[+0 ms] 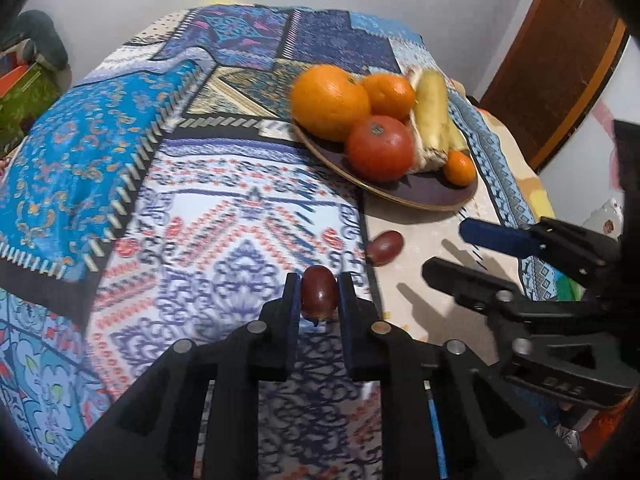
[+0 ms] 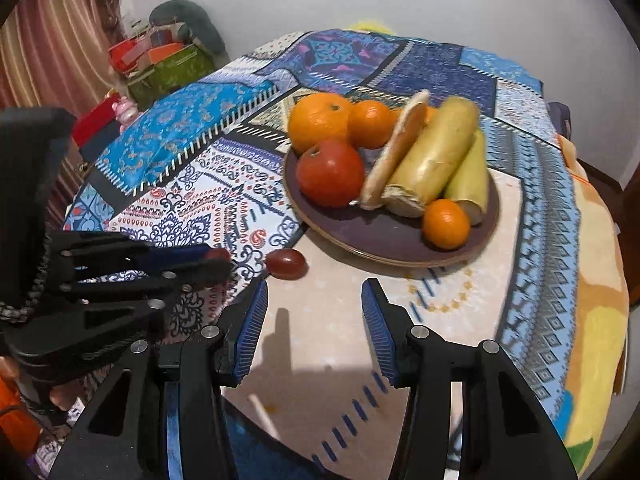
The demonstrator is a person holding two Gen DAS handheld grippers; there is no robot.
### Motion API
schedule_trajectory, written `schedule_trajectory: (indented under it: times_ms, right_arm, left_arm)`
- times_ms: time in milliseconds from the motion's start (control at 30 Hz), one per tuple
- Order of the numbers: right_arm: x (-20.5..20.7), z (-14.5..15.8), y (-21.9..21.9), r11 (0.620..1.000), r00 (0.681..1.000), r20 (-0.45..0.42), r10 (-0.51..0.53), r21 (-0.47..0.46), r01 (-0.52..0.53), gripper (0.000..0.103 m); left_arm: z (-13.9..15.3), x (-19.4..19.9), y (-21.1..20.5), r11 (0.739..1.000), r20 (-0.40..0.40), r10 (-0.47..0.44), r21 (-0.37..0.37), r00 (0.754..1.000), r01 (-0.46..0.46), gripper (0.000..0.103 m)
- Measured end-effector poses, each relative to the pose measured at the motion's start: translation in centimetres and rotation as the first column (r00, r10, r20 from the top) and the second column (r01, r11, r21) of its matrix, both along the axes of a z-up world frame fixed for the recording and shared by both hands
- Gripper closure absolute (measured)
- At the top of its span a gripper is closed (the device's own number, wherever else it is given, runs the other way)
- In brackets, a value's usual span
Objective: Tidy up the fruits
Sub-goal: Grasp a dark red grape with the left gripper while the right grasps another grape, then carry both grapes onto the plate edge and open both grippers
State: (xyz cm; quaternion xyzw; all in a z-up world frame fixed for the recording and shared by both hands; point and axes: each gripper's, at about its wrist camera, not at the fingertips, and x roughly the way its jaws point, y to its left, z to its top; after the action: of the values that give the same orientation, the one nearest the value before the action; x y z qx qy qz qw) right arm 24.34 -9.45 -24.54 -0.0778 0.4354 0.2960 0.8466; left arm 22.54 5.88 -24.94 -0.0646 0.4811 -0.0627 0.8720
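So we've got a round table under a busy blue patchwork tablecloth [image 2: 208, 120], white wall behind, striped curtain [image 2: 52, 40] and a green box [image 2: 172, 72] of clutter off past the cloth's far-left edge. The dark plate [image 2: 384, 236] sits on it with oranges, a tomato [image 2: 331, 172] and bananas. Our left gripper [image 1: 319, 296] is pinching one red grape [image 1: 319, 294] just short of the plate; a second grape [image 2: 286, 264] lies on the cloth near the plate's rim. Right gripper [image 2: 315, 320] hangs spread wide, holding nothing. Can't read any lettering.
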Motion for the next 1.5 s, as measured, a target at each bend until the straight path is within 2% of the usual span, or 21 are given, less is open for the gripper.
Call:
schedule_trajectory:
  times_ms: [200, 333, 467, 700, 1000, 1233, 1500]
  right_arm:
    - [0.8, -1.2, 2.2, 0.999, 0.999, -0.025, 0.037, -0.014, -0.038, 0.058]
    - [1.2, -2.1, 3.1, 0.998, 0.998, -0.047, 0.05, -0.028, -0.051, 0.067]
    - [1.5, -2.3, 3.3, 0.998, 0.999, -0.021, 0.042, -0.052, -0.043, 0.075]
    - [1.1, -1.1, 1.9, 1.0, 1.0, -0.01, 0.029, -0.009, -0.029, 0.076]
    - [1.3, 1.5, -2.4, 0.997, 0.996, 0.061, -0.068, 0.027, 0.067, 0.076]
    - [2.8, 1.0, -4.0, 0.993, 0.992, 0.057, -0.114, 0.04, 0.112, 0.076]
    - [3.5, 0.5, -4.2, 0.993, 0.993, 0.057, -0.106, 0.051, 0.103, 0.076]
  left_arm:
    - [0.7, -0.3, 2.2, 0.999, 0.022, 0.034, -0.019, 0.999, -0.033, 0.085]
    - [0.6, -0.4, 2.4, 0.999, 0.025, 0.035, -0.018, 0.999, -0.035, 0.086]
    - [0.3, 0.1, 2.3, 0.999, 0.019, 0.034, -0.018, 0.999, -0.034, 0.086]
    - [1.2, 0.3, 1.0, 1.0, 0.041, 0.011, -0.016, 0.999, -0.011, 0.086]
    - [3.2, 1.9, -2.6, 0.998, 0.091, -0.053, -0.019, 0.994, 0.055, 0.085]
    - [2.8, 4.0, -5.4, 0.994, 0.084, -0.11, 0.002, 0.99, 0.11, 0.085]
    - [2.0, 5.7, -6.6, 0.991, 0.073, -0.133, 0.002, 0.988, 0.134, 0.085]
